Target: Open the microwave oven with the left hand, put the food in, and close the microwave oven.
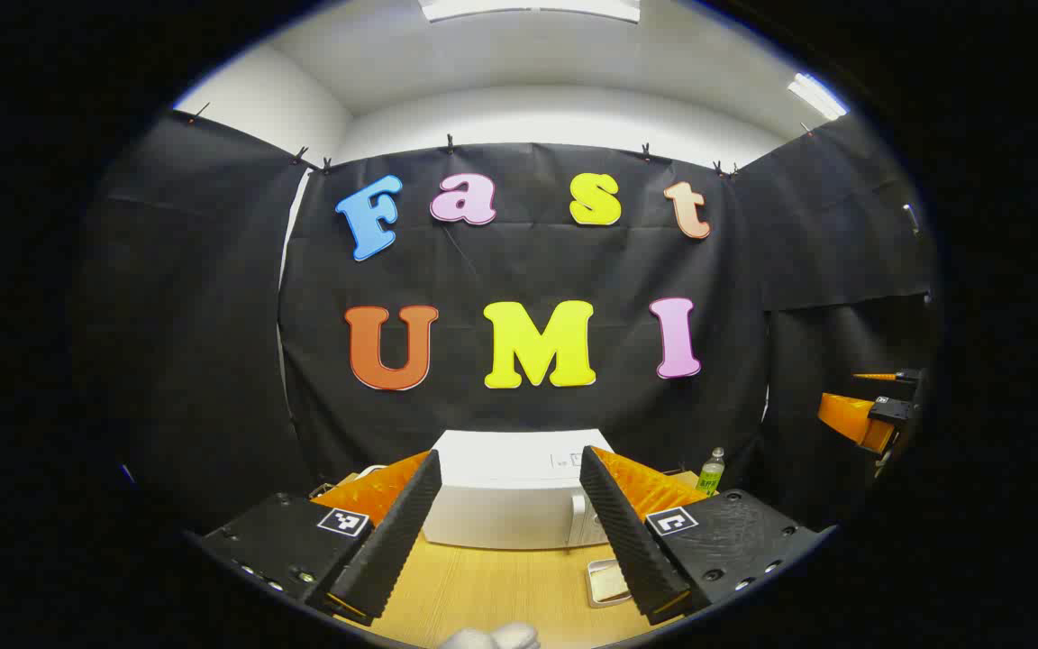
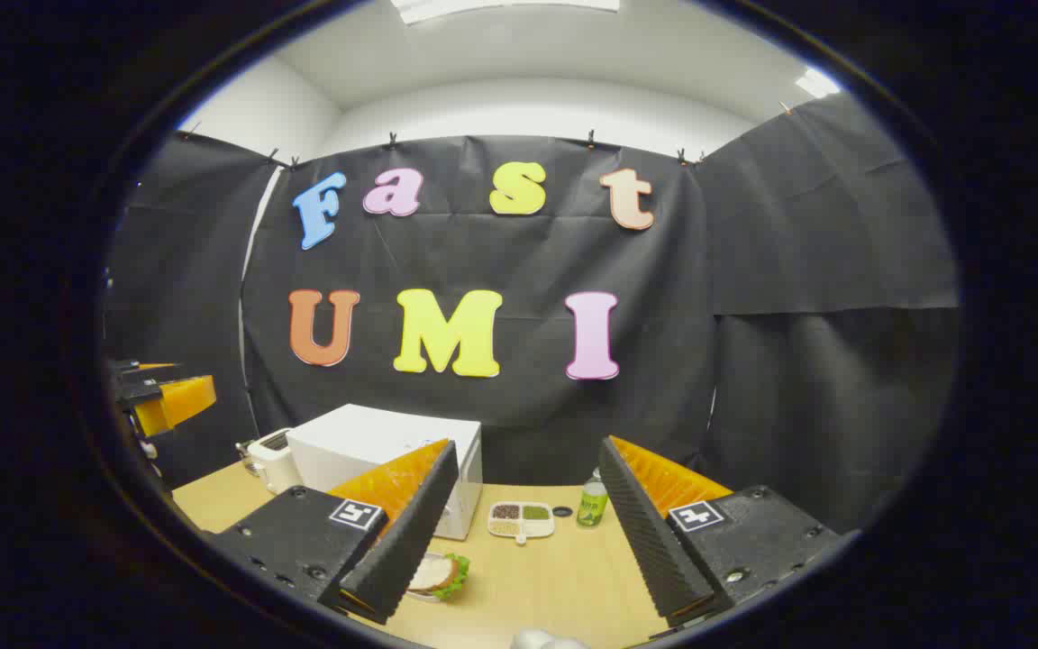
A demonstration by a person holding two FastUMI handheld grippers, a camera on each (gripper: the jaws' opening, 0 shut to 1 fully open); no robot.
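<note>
The white microwave stands shut at the back of the wooden table, framed between the fingers of my left gripper, which is open, empty and well short of it. In the right gripper view the microwave is at left. A sandwich with lettuce on a plate lies in front of its corner, partly behind one finger. My right gripper is open and empty above the table. Each gripper also appears at the other view's edge: right gripper, left gripper.
A sectioned tray of grains, a small dark disc and a green bottle stand right of the microwave. A white appliance sits at its left. A light dish shows partly behind my left gripper's finger. Black cloth walls surround the table.
</note>
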